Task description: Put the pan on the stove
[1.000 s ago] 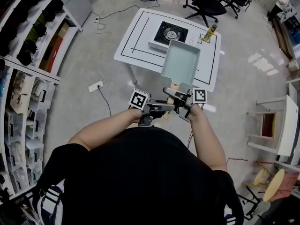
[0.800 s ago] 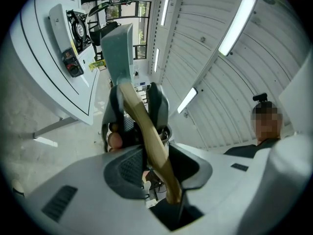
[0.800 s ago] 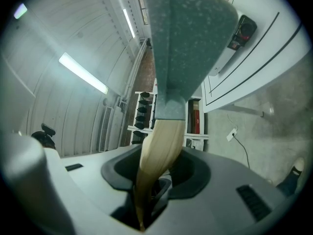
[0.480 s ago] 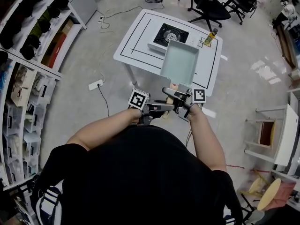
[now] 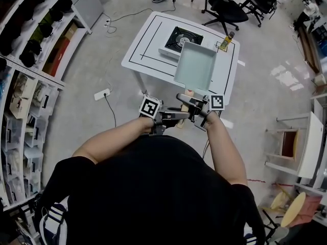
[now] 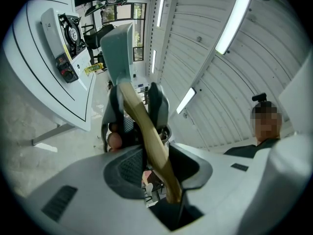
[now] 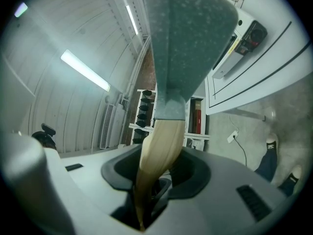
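Left gripper (image 5: 176,116) and right gripper (image 5: 185,100) clamp the wooden handle (image 5: 189,92) of the pale-green rectangular pan (image 5: 195,65) short of the black stove (image 5: 180,36); its far-out weight could twist it loose.

Long ceiling lights (image 6: 234,21) fill the room with bright, even light, and they burn out to white glare in both gripper views. The pale floor (image 5: 285,70) carries shiny reflections at the head view's right, and shadows are soft and faint. Every view is fisheye: the table (image 5: 140,45) edges bow and the corners go black. Close up, the wooden handle (image 7: 159,153) looks blurred, while the far room is sharper.
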Demonstrator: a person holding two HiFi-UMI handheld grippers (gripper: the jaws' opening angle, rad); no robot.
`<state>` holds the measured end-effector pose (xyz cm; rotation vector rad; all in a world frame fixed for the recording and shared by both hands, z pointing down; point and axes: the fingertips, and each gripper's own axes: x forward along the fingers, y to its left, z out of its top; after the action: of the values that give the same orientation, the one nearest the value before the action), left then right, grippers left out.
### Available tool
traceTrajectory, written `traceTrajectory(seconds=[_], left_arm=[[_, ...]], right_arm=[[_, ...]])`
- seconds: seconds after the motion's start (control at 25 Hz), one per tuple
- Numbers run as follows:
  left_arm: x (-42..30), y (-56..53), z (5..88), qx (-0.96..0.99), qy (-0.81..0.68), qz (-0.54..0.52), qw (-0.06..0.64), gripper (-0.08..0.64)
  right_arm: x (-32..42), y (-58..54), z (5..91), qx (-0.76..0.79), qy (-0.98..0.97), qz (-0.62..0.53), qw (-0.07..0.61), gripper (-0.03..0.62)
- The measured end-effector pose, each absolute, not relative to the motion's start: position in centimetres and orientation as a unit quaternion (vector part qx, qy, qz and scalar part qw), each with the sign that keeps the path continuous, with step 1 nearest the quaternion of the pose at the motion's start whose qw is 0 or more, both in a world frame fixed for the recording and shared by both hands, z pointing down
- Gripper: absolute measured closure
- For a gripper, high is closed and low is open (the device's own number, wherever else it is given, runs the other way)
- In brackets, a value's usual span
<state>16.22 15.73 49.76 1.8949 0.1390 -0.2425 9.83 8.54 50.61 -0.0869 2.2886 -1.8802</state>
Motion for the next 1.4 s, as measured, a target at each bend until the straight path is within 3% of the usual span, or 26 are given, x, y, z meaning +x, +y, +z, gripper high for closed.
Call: traceTrajectory(seconds=[1.4], left_arm=[[9.4,-0.1,51.2,0.798,0.111,-0.072,0.588,0.413]], right_arm=[[4.0,-7.8,51.8,-0.084,0.755,-0.639,0.123,0.453]])
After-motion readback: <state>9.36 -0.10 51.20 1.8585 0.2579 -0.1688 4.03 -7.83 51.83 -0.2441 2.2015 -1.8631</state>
